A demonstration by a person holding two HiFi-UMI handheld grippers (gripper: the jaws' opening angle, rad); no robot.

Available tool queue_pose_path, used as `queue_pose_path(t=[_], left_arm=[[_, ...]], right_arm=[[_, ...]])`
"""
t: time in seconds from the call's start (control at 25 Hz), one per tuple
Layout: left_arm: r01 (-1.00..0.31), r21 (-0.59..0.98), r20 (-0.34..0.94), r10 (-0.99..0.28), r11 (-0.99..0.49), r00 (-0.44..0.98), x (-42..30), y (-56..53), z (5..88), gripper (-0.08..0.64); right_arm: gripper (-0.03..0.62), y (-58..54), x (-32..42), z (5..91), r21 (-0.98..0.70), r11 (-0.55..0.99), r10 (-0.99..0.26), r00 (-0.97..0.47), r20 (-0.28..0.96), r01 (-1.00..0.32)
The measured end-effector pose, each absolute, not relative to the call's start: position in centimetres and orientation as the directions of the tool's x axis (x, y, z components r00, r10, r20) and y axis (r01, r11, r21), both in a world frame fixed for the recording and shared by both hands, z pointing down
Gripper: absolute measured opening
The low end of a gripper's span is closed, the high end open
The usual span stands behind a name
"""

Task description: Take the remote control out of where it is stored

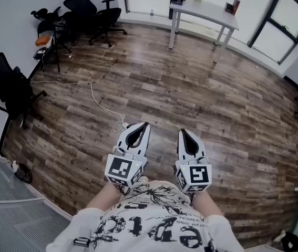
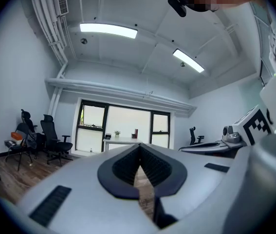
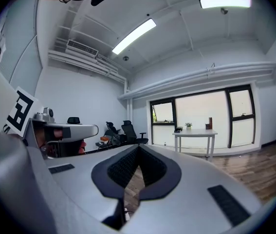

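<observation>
No remote control shows in any view. In the head view my left gripper and right gripper are held side by side in front of the person's body, over bare wooden floor, both pointing level toward the far side of the room. Each has its tips together with nothing between them. In the left gripper view the left gripper is shut and empty. In the right gripper view the right gripper is shut and empty too. A white table stands far ahead by the windows.
Black office chairs cluster at the back left, another chair stands at the left wall. A white cable trails across the floor toward the grippers. The white table carries a small plant and boxes. Wide wooden floor lies between.
</observation>
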State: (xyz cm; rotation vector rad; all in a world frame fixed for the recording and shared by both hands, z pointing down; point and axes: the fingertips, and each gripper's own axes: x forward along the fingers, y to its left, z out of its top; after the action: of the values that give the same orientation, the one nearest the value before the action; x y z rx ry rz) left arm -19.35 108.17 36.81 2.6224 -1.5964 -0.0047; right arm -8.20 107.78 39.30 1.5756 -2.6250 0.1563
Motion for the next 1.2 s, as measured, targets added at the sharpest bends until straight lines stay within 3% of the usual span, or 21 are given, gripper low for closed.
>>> queue_pose_path(t=[0.32,0.68,0.96,1.2], left_arm=[[-0.879,0.096,0.056,-0.879,-0.466,0.473,-24.9,106.2,38.2,0.008],[-0.886,0.113,0.07,-0.886,-0.449,0.458,-23.0,101.3,39.5,0.008],[-0.91,0.092,0.079,-0.908,-0.404,0.411,-17.4,93.2,39.2,0.008],[-0.87,0.102,0.017,-0.873,-0.483,0.487,-7.1,85.7,36.9,0.008]], right_arm=[[-0.008,107.4,-13.3,41.0,-0.038,0.465,-0.872,-0.465,0.151,-0.885],[-0.008,102.4,-11.2,42.7,-0.034,0.489,-0.854,-0.486,0.183,-0.872],[-0.008,93.3,-6.1,42.6,-0.078,0.537,-0.828,-0.542,0.141,-0.84],[-0.008,85.1,3.6,41.2,-0.073,0.507,-0.849,-0.512,0.132,-0.859]])
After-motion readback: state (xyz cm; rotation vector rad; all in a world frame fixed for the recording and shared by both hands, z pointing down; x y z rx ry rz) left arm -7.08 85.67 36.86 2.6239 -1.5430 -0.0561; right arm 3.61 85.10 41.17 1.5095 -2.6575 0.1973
